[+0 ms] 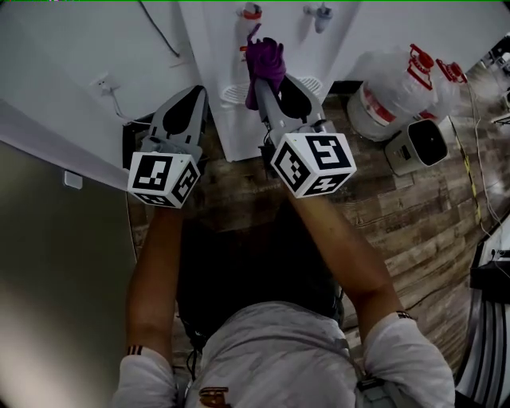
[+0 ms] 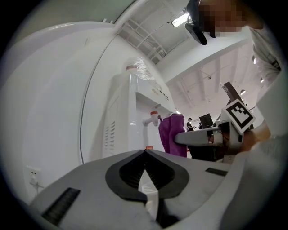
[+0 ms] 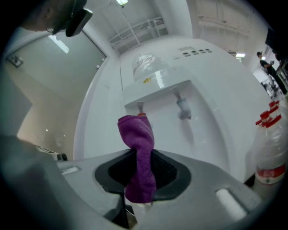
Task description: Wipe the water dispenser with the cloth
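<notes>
Our right gripper (image 1: 265, 89) clamps the purple cloth (image 1: 266, 60) and holds it at the water dispenser's (image 1: 213, 56) front, close under the red tap (image 1: 252, 12). Our left gripper (image 1: 195, 100), jaws together and empty, hovers by the dispenser's left edge. A water jug (image 1: 394, 92) crowds its right side.

A bright ceiling strip lamp (image 2: 180, 19) lights both fisheye gripper views, which bend and darken to black at their rims, foregrounds soft, while the dimmer head view shows the tall white plastic water dispenser (image 1: 217, 68) evenly lit.
</notes>
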Motion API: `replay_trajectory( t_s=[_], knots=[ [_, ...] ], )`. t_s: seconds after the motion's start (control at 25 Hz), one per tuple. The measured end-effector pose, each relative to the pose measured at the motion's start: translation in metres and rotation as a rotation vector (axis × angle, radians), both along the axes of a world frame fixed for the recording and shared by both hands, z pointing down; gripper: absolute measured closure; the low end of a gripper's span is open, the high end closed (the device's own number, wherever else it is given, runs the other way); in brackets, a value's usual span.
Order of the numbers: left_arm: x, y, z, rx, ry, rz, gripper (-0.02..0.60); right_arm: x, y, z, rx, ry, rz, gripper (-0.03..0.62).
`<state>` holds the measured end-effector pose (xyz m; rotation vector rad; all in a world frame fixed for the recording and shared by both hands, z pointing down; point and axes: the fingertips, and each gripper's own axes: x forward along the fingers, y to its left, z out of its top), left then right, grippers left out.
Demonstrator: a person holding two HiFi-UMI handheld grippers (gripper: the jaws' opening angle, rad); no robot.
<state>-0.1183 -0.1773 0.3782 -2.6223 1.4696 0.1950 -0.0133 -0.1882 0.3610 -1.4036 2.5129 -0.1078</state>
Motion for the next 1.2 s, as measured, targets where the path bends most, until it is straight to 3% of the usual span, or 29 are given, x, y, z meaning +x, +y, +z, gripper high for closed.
replay_trajectory(
  t_s=[0.28, 0.52, 1.2],
  knots=[
    [-0.014, -0.006, 0.006, -0.018, 0.002, -0.023, 0.583, -0.071, 0.001, 0.013, -0.006, 0.010, -0.093, 0.493],
    [-0.015, -0.010, 0.013, -0.034, -0.001, -0.028, 0.583, -0.093, -0.012, 0.034, -0.026, 0.079, -0.104, 0.493],
    [-0.004, -0.002, 0.021, -0.044, -0.005, -0.008, 0.583, -0.025, -0.056, 0.046, -0.007, 0.138, 0.031, 0.493]
  ],
)
